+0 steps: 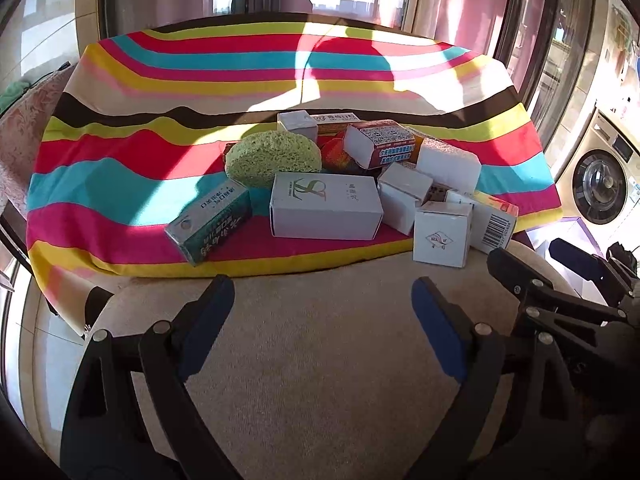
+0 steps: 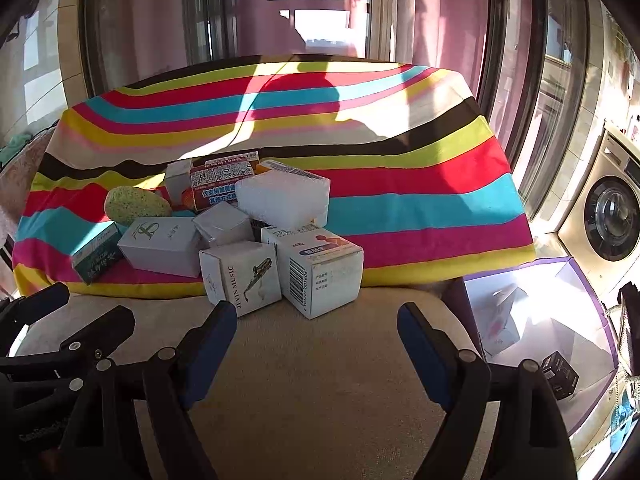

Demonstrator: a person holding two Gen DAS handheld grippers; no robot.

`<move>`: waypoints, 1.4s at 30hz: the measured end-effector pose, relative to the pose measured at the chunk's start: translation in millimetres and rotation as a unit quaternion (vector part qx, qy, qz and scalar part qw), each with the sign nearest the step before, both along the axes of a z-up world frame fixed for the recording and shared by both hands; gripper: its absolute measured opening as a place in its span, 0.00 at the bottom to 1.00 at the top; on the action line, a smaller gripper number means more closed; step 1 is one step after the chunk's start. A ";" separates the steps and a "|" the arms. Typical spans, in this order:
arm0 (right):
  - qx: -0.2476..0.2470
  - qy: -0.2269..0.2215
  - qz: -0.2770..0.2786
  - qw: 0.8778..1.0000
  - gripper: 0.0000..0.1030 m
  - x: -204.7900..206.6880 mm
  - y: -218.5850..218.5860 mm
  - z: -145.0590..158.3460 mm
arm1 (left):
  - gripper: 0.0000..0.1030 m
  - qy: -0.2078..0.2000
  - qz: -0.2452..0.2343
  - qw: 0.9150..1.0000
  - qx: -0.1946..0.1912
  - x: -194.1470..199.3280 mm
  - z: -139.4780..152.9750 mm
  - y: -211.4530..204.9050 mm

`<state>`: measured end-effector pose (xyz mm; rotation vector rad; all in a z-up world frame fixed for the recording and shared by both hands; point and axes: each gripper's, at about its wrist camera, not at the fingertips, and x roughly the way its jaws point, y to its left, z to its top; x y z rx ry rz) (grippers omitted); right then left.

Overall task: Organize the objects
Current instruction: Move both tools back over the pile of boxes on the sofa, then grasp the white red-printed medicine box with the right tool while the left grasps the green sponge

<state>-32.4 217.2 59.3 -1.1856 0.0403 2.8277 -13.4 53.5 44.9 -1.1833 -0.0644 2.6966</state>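
A pile of small cartons lies on a striped cloth (image 1: pixel 120 152) on a beige table (image 1: pixel 320 360). It holds a green sponge (image 1: pixel 273 160), a large white box (image 1: pixel 326 210), a green carton (image 1: pixel 210 224), a small white cube box (image 1: pixel 440 234) and a white foam block (image 1: pixel 450 164). My left gripper (image 1: pixel 322 296) is open and empty, short of the pile. My right gripper (image 2: pixel 316 324) is open and empty, just before a white "MUSIC" box (image 2: pixel 240 276) and a barcode carton (image 2: pixel 320 276). The sponge (image 2: pixel 136 204) and foam block (image 2: pixel 286 200) also show in the right wrist view.
A purple-edged open bin (image 2: pixel 540 320) stands below the table's right edge, with a small black box (image 2: pixel 560 374) inside. A washing machine (image 2: pixel 608 220) stands at the right. Windows and pink curtains are behind. The right gripper shows in the left wrist view (image 1: pixel 560 280).
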 end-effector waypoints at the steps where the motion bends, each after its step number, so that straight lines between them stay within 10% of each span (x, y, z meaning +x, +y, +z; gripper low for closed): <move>1: -0.001 -0.002 0.001 1.000 0.81 -0.8 -0.1 -0.9 | 0.90 -0.002 -0.002 1.000 0.012 -0.7 -1.3 -3.1; 12: -0.029 -0.013 0.014 0.999 0.81 -10.5 3.9 -7.9 | 0.90 -0.027 0.024 0.996 0.086 -14.7 -11.4 -37.6; 22: -0.057 -0.032 0.030 0.997 0.81 -36.3 28.5 -2.9 | 0.90 0.030 0.034 0.997 0.063 -52.0 12.1 -60.1; 29: -0.048 -0.049 0.074 0.995 0.81 -56.3 39.7 -5.3 | 0.99 0.003 0.021 0.991 0.132 -92.3 1.5 -69.0; 42: -0.040 -0.065 0.100 0.992 0.70 -77.9 42.6 -15.7 | 0.89 -0.030 -0.006 0.993 0.111 -126.8 -16.0 -54.4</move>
